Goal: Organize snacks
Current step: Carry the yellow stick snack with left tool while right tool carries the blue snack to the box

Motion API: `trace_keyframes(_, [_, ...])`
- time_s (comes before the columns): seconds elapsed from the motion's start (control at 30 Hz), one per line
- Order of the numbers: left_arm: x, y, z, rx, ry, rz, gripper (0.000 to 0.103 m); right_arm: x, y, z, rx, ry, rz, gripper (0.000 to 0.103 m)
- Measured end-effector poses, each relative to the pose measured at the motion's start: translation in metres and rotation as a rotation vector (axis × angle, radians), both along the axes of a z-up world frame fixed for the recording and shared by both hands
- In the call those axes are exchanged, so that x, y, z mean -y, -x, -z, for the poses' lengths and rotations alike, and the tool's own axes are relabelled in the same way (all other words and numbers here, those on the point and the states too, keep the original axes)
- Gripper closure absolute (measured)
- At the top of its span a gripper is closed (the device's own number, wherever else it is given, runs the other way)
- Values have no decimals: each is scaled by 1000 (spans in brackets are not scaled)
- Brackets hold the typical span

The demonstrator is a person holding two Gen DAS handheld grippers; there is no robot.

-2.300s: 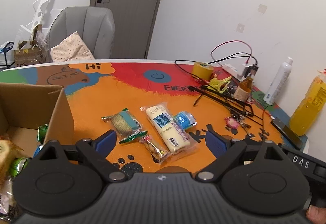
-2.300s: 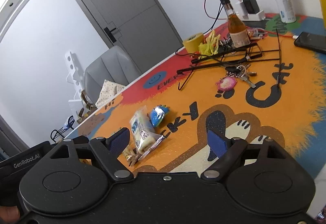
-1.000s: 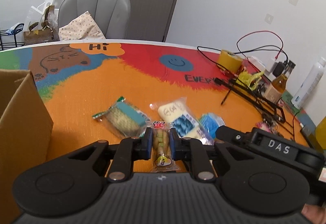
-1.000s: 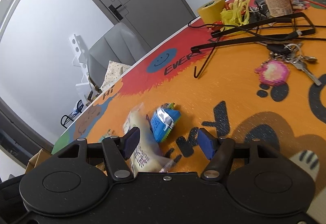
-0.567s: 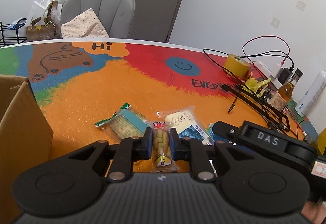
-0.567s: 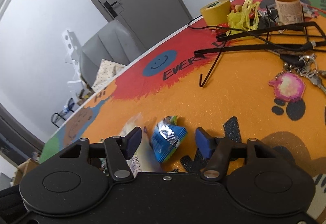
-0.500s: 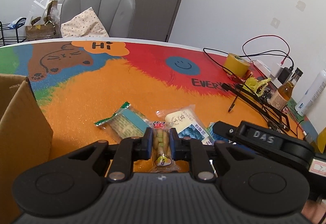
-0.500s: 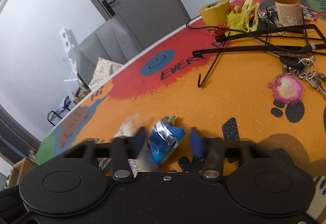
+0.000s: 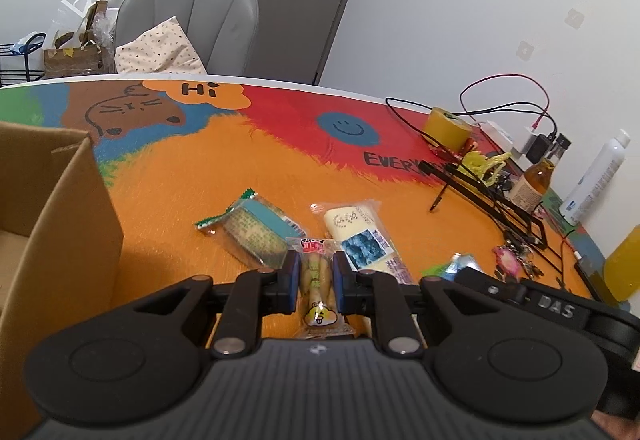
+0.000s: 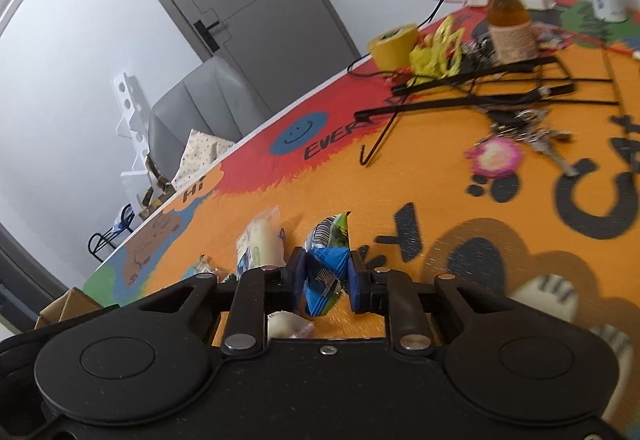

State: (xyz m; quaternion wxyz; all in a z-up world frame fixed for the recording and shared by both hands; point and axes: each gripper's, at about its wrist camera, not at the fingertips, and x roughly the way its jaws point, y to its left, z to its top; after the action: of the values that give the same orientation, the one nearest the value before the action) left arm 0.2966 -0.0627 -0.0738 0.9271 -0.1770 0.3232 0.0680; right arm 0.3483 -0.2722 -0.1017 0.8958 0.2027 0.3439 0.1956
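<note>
My left gripper (image 9: 316, 276) is shut on a narrow clear snack pack (image 9: 318, 292) with a red label and a cartoon face. It hangs above the painted orange table (image 9: 180, 191). Just beyond it lie a teal cracker pack (image 9: 256, 226) and a long white snack bar (image 9: 360, 232). My right gripper (image 10: 325, 278) is shut on a blue and green snack packet (image 10: 328, 264), squeezed between its blue pads and lifted a little off the table. The white snack bar (image 10: 260, 244) shows to its left. In the left wrist view the right gripper's body (image 9: 552, 308) sits at lower right with the packet's tip (image 9: 460, 264) poking out.
An open cardboard box (image 9: 52, 207) stands at the left. Back right holds a yellow tape roll (image 9: 448, 125), black wire stand (image 9: 492, 195), amber bottle (image 9: 534, 183), keys with a pink charm (image 10: 496, 157), white spray can (image 9: 596, 179), orange juice bottle (image 9: 622, 264) and cables. A grey chair (image 9: 192, 19) stands behind.
My right gripper closed on the blue and green packet and raised it slightly. My left gripper stayed shut on the narrow snack pack and hardly moved.
</note>
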Motion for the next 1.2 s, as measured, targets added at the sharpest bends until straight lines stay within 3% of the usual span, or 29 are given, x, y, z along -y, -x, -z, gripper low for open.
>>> trace_keyframes(0.63, [-6, 80, -37, 119, 34, 59, 87, 7, 90, -53, 137, 30, 51, 83])
trace_keyframes(1.2, [-32, 141, -66, 184, 16, 45, 87, -20, 140, -90, 239, 35, -5, 83])
